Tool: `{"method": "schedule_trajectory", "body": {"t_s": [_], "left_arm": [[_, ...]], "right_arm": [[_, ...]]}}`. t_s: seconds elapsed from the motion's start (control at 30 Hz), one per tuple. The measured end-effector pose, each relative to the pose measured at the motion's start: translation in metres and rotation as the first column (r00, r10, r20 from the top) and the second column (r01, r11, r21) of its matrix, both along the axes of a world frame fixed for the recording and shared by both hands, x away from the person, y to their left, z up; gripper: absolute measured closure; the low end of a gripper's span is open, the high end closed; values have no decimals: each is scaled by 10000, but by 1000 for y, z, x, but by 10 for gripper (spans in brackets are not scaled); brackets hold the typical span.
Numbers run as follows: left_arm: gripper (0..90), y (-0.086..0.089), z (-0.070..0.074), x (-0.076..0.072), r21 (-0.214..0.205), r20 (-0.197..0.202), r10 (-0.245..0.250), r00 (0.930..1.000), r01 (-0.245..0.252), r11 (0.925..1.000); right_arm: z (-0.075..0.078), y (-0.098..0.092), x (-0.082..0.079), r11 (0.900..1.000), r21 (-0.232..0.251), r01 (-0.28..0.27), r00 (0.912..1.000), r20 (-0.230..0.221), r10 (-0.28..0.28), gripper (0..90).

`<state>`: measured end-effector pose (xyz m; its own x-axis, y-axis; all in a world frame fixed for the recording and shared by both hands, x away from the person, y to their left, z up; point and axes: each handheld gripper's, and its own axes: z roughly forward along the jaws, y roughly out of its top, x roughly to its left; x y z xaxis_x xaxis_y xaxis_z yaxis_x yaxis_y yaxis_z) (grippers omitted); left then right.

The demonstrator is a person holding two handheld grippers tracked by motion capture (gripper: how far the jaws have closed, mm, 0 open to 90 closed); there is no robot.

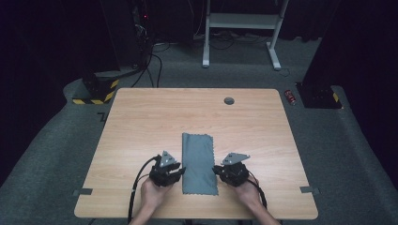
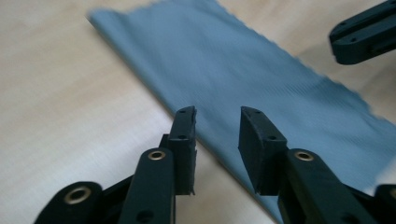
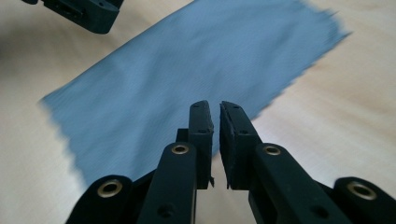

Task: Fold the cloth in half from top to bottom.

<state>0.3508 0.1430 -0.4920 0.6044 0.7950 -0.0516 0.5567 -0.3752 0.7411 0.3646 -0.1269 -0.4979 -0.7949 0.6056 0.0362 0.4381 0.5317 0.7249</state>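
A grey-blue cloth (image 1: 199, 164) lies flat as a long strip on the wooden table (image 1: 141, 122), near the front edge. My left gripper (image 1: 177, 174) sits at the cloth's left edge and my right gripper (image 1: 218, 171) at its right edge, each held in a hand. In the left gripper view the cloth (image 2: 243, 60) spreads ahead of the left gripper (image 2: 217, 114), whose jaws stand apart with nothing between them. In the right gripper view the right gripper (image 3: 214, 106) hovers over the cloth (image 3: 187, 60); its jaws are almost together, a thin slit between them, holding nothing.
A round cable hole (image 1: 229, 100) sits near the table's far edge. Grey tape marks (image 1: 83, 191) stick to the front corners. On the floor lie a red can (image 1: 290, 97), cables and a white desk frame (image 1: 241, 21).
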Motion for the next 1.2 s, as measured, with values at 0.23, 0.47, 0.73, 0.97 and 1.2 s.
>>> {"method": "schedule_trajectory", "body": {"t_s": [0.23,0.47,0.73,0.97,1.2], "left_arm": [[611,-13,5,51,560,260,509,9984,-523,9971],[609,-27,-1,88,1505,433,736,9963,-793,9854],[645,-27,-9,111,1767,490,1317,9901,-1384,9745],[686,-28,-19,118,1844,308,1409,9896,-1441,9722],[790,-30,-17,123,2072,111,1310,9913,-1305,9696]], "right_arm": [[4,8,44,9951,3,987,9950,182,-986,832],[-4,17,83,9808,-207,1938,9810,67,-1937,829],[-7,26,109,9657,-315,2579,9662,55,-2579,800],[-11,34,124,9601,-643,2722,9620,-34,-2730,767],[-14,42,134,9583,-1031,2666,9628,-164,-2696,802]]}}
